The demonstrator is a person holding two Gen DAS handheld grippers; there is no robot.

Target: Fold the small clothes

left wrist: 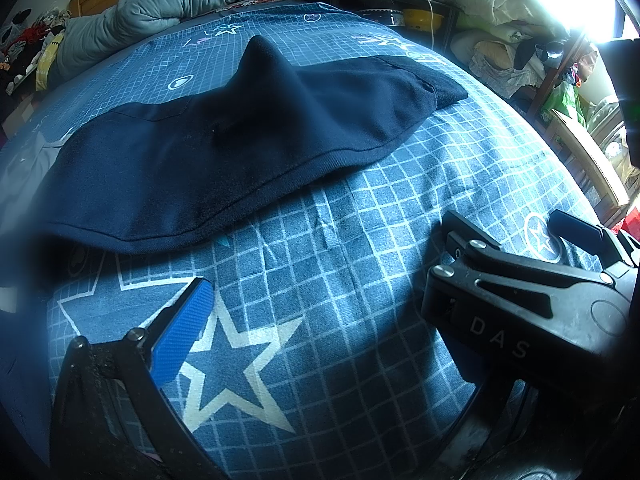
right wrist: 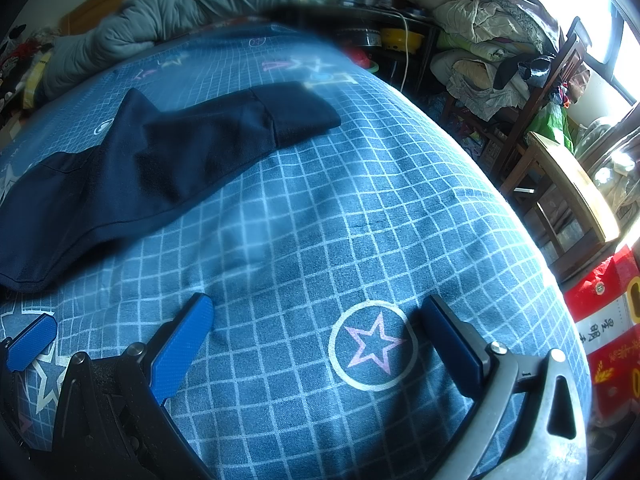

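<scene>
Notably, the chief risk is judged to be a skewed or partial fold: the dark navy knit garment (left wrist: pixel 224 136) is raised into a peak (left wrist: pixel 262 50) at its far edge, and a pinch taken through only one layer, or off the hem, would likely drag the cloth across the blue grid-and-star bedsheet (left wrist: pixel 340 280) instead of turning it over. The soft bed may also give under a downward press. The garment lies spread lengthwise on the sheet, beyond both tools and touching neither; a stitched hem (left wrist: pixel 280 184) runs along its near edge, and a ribbed cuff-like band (right wrist: pixel 304 114) ends it on the right. A seam crosses the left portion. The left gripper (left wrist: pixel 320 304) shows one blue textured finger (left wrist: pixel 180 340) only; its mate is masked by the other tool's black body, though the gap appears wide. The right gripper (right wrist: pixel 320 320) stands with jaws well apart, empty, over a circled pink star (right wrist: pixel 374 346).
</scene>
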